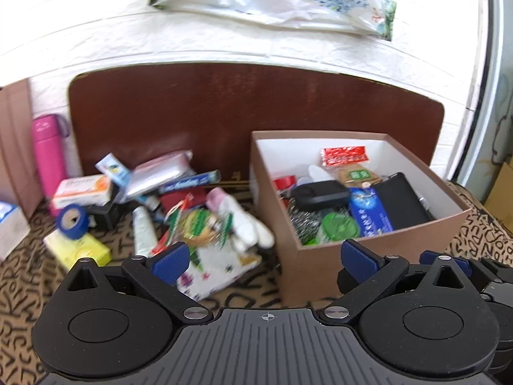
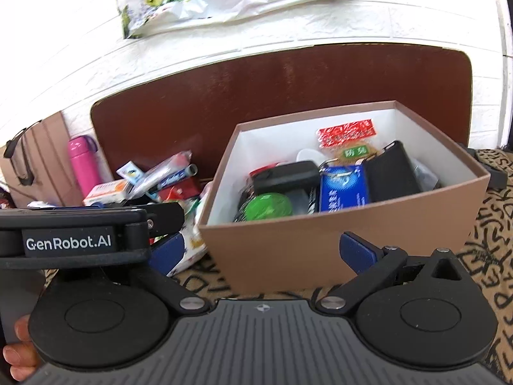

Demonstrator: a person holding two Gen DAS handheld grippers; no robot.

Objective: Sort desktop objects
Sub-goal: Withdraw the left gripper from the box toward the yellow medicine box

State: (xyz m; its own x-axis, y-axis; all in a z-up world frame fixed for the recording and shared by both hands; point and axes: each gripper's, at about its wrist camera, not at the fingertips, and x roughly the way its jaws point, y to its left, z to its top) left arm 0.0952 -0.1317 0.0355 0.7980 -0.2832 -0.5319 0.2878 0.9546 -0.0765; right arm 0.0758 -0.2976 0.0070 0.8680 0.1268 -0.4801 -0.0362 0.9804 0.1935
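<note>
Field notes, both wrist views. Landmark: the brown box [image 1: 359, 250].

Left gripper [image 1: 266, 256]: jaws spread wide, nothing between them. It hangs above the near left corner of the box, looking down at the loose pile just left of it. Right gripper [image 2: 266, 250]: also wide and empty, facing the box's near wall.

The box already holds a fair load: green lid [image 1: 340, 226], blue packet [image 1: 368, 215], black case [image 1: 400, 202], red packet [image 1: 344, 155]. Unsorted things lie left of the box: white tube [image 1: 142, 231], blue tape roll [image 1: 73, 221], yellow pad [image 1: 80, 250], orange-white carton [image 1: 83, 191], blue toothpaste box [image 1: 192, 181], floral pouch [image 1: 214, 272].

My read: the left gripper is the nearer one to the pile; the floral pouch lies directly ahead of its left finger. The white tube sits further left of the box, its long axis running roughly away from me, so wide jaws would straddle it crosswise. I judge about half the sorting remains.
</note>
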